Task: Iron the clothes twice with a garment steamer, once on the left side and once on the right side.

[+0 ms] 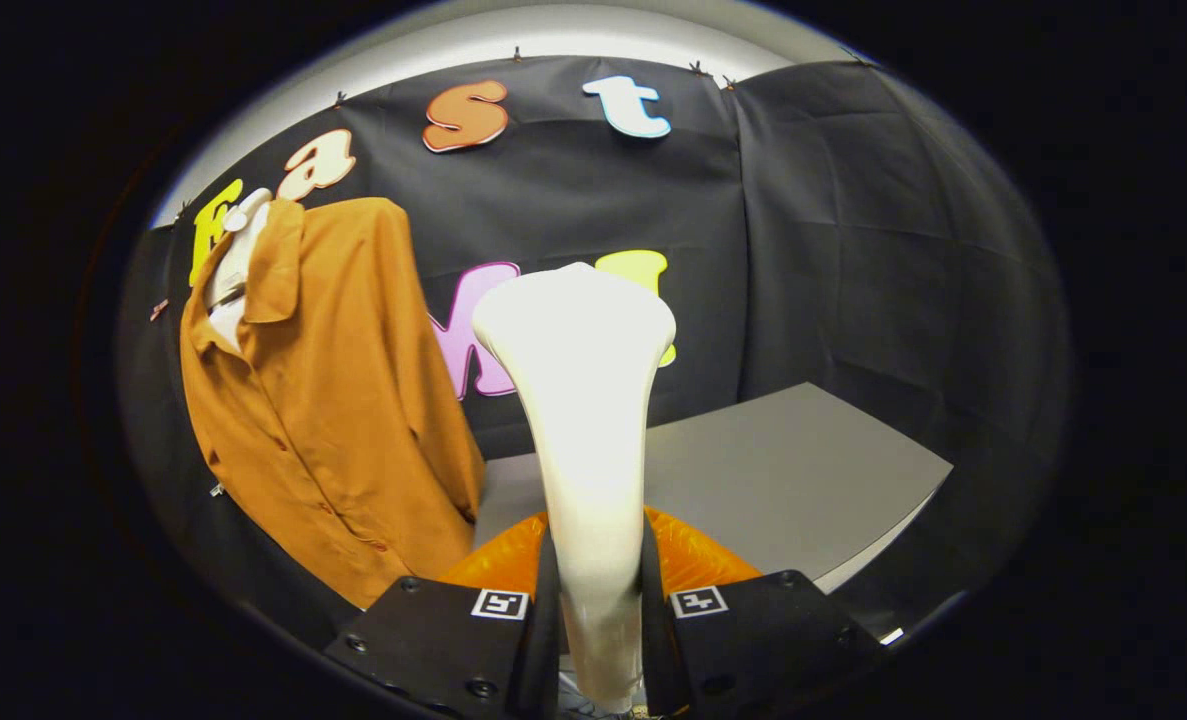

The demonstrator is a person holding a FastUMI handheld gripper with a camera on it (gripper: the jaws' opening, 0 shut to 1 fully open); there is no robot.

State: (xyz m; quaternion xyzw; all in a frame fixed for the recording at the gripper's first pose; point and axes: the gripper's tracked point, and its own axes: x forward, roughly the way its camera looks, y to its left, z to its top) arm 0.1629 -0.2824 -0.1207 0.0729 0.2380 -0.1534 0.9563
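Between fingers: white steamer clamped upright by both; orange shirt hanging beyond, left.

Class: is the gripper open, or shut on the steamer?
Shut on the steamer: both fingers of the gripper press its white handle, one on each side.

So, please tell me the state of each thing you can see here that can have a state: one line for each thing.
garment steamer: upright, clamped between the two fingers, head up, apart from the shirt.
gripper: shut on the steamer's handle, both fingers pressing on it.
orange shirt: hanging on a hanger against the booth wall, buttoned, collar open, ahead and to the left of the steamer.
grey table: beyond the fingers, flat.
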